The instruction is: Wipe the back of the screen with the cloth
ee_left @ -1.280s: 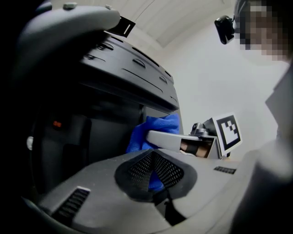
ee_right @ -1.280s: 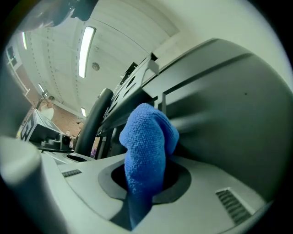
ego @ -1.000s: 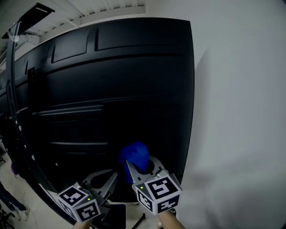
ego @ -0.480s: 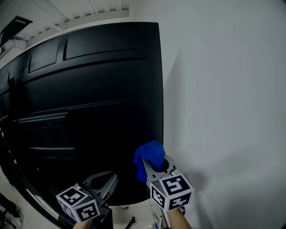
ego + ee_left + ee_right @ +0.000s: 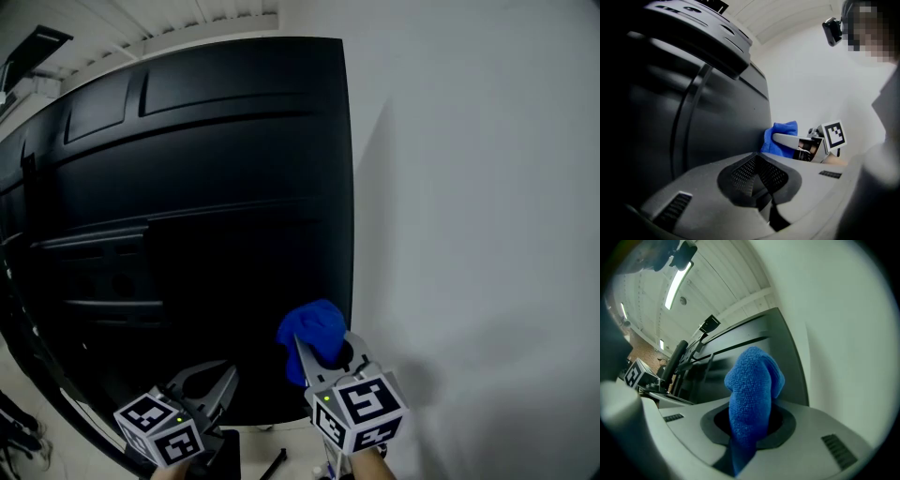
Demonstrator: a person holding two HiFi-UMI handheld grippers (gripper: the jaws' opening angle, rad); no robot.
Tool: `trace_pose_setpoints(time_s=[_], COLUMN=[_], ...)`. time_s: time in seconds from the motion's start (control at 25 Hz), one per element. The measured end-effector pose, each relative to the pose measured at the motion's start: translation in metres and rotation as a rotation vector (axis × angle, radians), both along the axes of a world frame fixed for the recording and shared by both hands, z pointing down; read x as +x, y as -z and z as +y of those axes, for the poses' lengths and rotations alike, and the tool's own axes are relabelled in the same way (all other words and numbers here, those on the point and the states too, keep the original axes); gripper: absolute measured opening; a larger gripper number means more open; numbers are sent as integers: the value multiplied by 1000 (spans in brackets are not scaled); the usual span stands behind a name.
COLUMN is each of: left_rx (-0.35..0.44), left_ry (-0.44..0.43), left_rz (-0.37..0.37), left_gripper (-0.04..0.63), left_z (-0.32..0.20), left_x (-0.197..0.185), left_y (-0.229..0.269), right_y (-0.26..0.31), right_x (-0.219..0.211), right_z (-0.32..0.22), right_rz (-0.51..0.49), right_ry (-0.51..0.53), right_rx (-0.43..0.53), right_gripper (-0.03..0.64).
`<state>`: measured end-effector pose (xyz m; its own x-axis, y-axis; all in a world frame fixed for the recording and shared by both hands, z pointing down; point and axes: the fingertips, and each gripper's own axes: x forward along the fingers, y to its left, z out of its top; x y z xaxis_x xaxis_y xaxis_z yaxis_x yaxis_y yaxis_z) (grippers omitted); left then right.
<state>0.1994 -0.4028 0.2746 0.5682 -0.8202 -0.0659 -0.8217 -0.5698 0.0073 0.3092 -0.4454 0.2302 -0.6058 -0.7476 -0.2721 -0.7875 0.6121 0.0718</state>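
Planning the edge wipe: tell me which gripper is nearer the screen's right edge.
Right. The right gripper, holding the cloth, sits beside the screen's edge; the left gripper is further left.

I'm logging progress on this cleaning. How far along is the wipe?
Done: the blue cloth is clamped in the right hand-held gripper. In hand: it is at the lower right edge of the screen's back. No wiped area shows, so all of it may remain. The left hand-held gripper is shut, empty.
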Motion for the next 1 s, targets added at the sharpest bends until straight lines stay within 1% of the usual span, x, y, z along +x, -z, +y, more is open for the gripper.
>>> trace_pose_setpoints(time_s=[0.24,0.32,0.48,0.56,0.72,0.8,0.92,1.0], left_rx=[-43,-54,-55,-60,-65,-58,-60,-63], left_ry=[132,175,250,275,310,315,310,293], left_rz=[28,32,15,5,18,7,-4,0], left_gripper=[6,6,6,6,6,6,6,6], left_z=[21,28,42,43,51,55,54,52], left_x=[-69,-92,-128,-140,-160,-163,-163,-158], left_y=[-20,-25,-30,-31,-30,-31,-34,-36], right_y=[-13,-21,-42,-50,-59,-63,-68,-70], right_x=[-91,-128,-206,-234,-264,-273,-276,-269], right_z=[36,45,62,64,59,57,52,50], right_rz=[-1,8,47,44,7,-5,-12,-10], right_ry=[181,252,394,432,469,486,476,460], right_rx=[26,10,-23,-42,-92,-115,-131,-131], right_gripper=[51,50,50,49,49,49,49,49])
